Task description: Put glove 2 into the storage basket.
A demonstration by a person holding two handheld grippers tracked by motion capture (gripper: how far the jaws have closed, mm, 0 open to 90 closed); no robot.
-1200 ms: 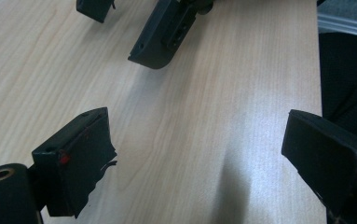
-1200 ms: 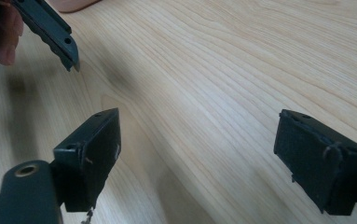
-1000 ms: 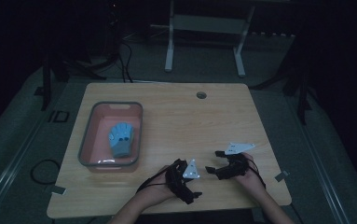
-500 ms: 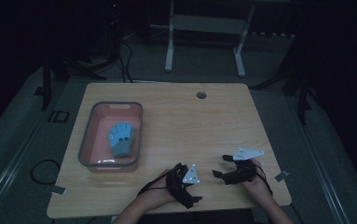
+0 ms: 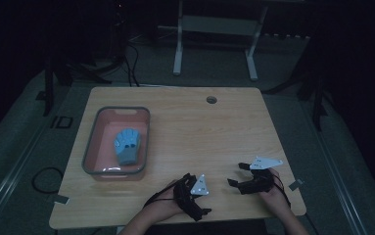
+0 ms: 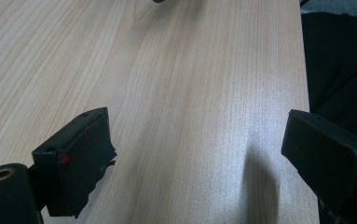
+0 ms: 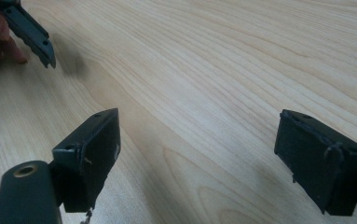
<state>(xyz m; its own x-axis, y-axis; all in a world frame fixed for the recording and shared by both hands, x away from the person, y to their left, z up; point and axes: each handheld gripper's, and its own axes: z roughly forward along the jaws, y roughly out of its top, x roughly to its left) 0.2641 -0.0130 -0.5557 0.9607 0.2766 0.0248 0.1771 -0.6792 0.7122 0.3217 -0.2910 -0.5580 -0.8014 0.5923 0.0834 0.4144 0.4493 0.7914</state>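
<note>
**Both grippers are idling empty at the near edge, far from the blue thing in the tub**

From where I am standing, the pink tub point(image 5: 90, 147) is sitting at about nine o'clock on the wooden table point(image 5: 214, 132), and the blue, glove-like object point(image 5: 127, 146) is lying inside it, toward the tub's right wall. I cannot tell exactly what it is.

The left gripper point(image 5: 200, 190) is hovering near six o'clock, jaws spread wide over bare wood with nothing between them. The right gripper point(image 5: 235, 175) is waiting at about five o'clock, likewise released and empty.

The risk, as I am judging it: both tools are starting well apart from the tub, so a reach from here is crossing open table, and a low approach could knock the tub's rim and slide it. The trailing cables could also snag.

Against the earlier frames, the right gripper is sitting a little nearer the person, while the left is showing no real shift. The tub and its contents are lying unchanged.
</note>
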